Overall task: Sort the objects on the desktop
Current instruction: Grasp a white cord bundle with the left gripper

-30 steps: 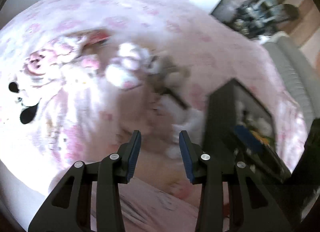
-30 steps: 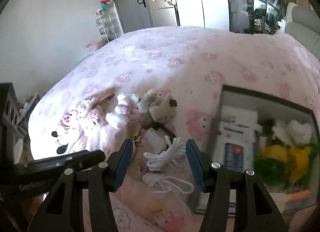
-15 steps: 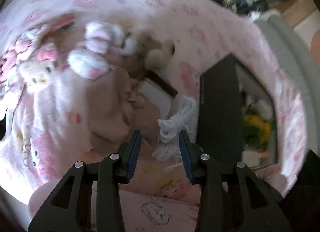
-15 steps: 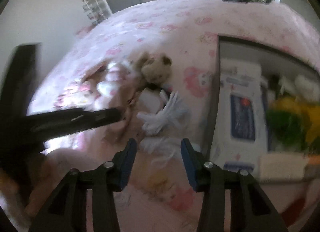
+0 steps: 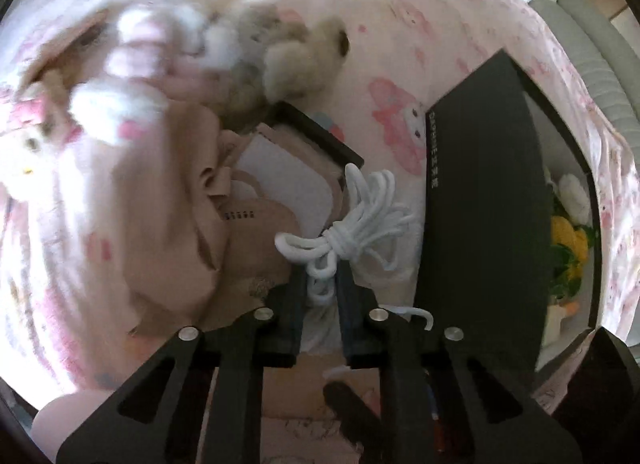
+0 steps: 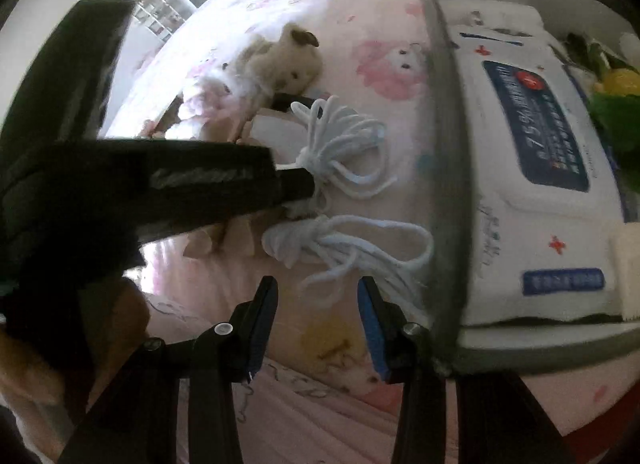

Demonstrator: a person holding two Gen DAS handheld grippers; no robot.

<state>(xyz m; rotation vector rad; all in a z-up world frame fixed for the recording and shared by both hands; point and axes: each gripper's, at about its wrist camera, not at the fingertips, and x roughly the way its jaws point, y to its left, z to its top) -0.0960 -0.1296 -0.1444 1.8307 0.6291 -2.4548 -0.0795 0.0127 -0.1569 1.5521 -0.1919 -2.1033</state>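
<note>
A white cord bundle (image 5: 352,224) lies on the pink bedspread beside a black storage box (image 5: 480,204). My left gripper (image 5: 322,284) has its jaws narrowed around the bundle's near loops; it also shows in the right wrist view (image 6: 308,184) touching that bundle (image 6: 344,136). A second white cord bundle (image 6: 344,244) lies nearer, just beyond my open, empty right gripper (image 6: 318,292). The box (image 6: 448,144) holds a wet-wipes pack (image 6: 532,136) and plush toys.
A beige plush dog (image 5: 296,52), white and pink plush toys (image 5: 132,64), beige fabric (image 5: 160,224) and a white card holder (image 5: 288,176) lie left of the cords. A grey sofa (image 5: 592,48) stands at the far right.
My left gripper has moved down and forward onto the far cord bundle and closed on its loops. My right gripper has dropped toward the near bundle, staying open.
</note>
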